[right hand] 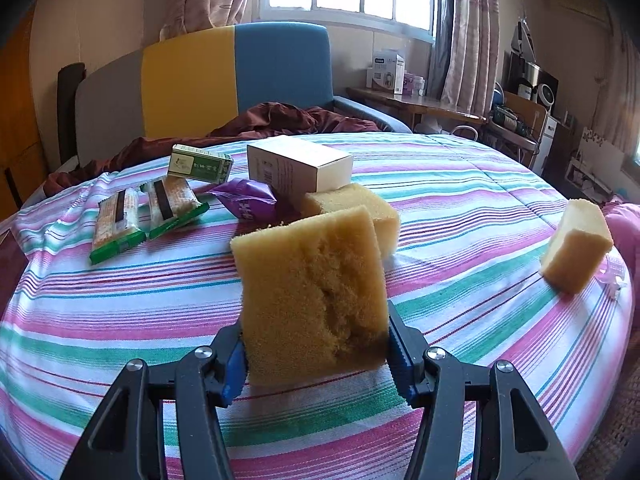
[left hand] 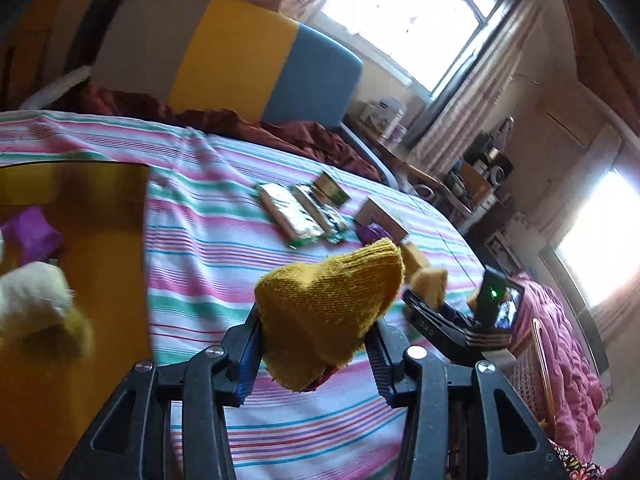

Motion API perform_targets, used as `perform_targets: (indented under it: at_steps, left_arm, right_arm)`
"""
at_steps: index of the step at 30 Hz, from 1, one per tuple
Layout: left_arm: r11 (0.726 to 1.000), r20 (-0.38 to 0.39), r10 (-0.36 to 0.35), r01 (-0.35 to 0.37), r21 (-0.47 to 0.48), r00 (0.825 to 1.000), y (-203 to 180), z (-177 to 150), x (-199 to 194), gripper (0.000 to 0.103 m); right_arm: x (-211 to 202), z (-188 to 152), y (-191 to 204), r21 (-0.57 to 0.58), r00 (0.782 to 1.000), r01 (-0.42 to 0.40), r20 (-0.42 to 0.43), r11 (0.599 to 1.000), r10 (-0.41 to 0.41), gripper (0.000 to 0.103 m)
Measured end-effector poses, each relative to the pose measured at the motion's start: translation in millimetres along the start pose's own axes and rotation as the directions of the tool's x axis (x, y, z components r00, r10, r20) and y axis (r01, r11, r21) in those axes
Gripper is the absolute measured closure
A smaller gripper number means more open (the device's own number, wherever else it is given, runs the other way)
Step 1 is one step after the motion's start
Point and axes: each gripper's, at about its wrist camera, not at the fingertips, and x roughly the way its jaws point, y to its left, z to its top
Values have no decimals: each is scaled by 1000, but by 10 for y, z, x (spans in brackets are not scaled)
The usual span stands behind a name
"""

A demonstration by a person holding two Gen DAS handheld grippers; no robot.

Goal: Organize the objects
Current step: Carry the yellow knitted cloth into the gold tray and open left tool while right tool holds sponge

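My left gripper [left hand: 316, 356] is shut on a mustard-yellow knitted sock [left hand: 328, 308] and holds it above the striped bed. My right gripper [right hand: 316, 360] is shut on a yellow sponge [right hand: 312, 296], held upright above the bed; it also shows in the left wrist view [left hand: 430, 286]. A second sponge [right hand: 360, 208] lies just behind it, a third sponge [right hand: 576, 246] at the right edge. Two green-edged snack packs [right hand: 136, 216], a green box [right hand: 200, 164], a white carton [right hand: 300, 168] and a purple packet [right hand: 248, 200] lie further back.
An amber box [left hand: 72, 280] at the left in the left wrist view holds a purple packet [left hand: 32, 232] and a white sock [left hand: 32, 300]. A grey, yellow and blue headboard [right hand: 200, 76] stands behind. A pink quilt [left hand: 560, 360] lies off the right edge.
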Motion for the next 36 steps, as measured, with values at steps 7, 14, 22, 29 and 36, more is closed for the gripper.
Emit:
perform_targets:
  at_steps: [7,14,22,29,36]
  left_arm:
    - [987,41,123,-118,-107,991,535,257,-189,56]
    - [956,20,238,-231,-180,971,1011,534,-175,56]
    - [911,-87,346,-356,-209,934,1302,707,115,49]
    - [894,-101,323,-338,-295,941,1433,700,77,29]
    - [891,-21,341,-330,-311,940,1345,665,-199,26]
  right_arm:
    - [-30,-3,32,-10,1000,6,8,1000,-6,44]
    - [-1,-2,60,-22,1000,16,-2,1000,-16,44]
    - [9,-3,55,-24,1000,17,-5,1000,-17,44]
    - [16,-5,49,-22,1000,16,-6,1000,-16,44]
    - [-4,1,62,-30,1000,14,4,999,-14,44]
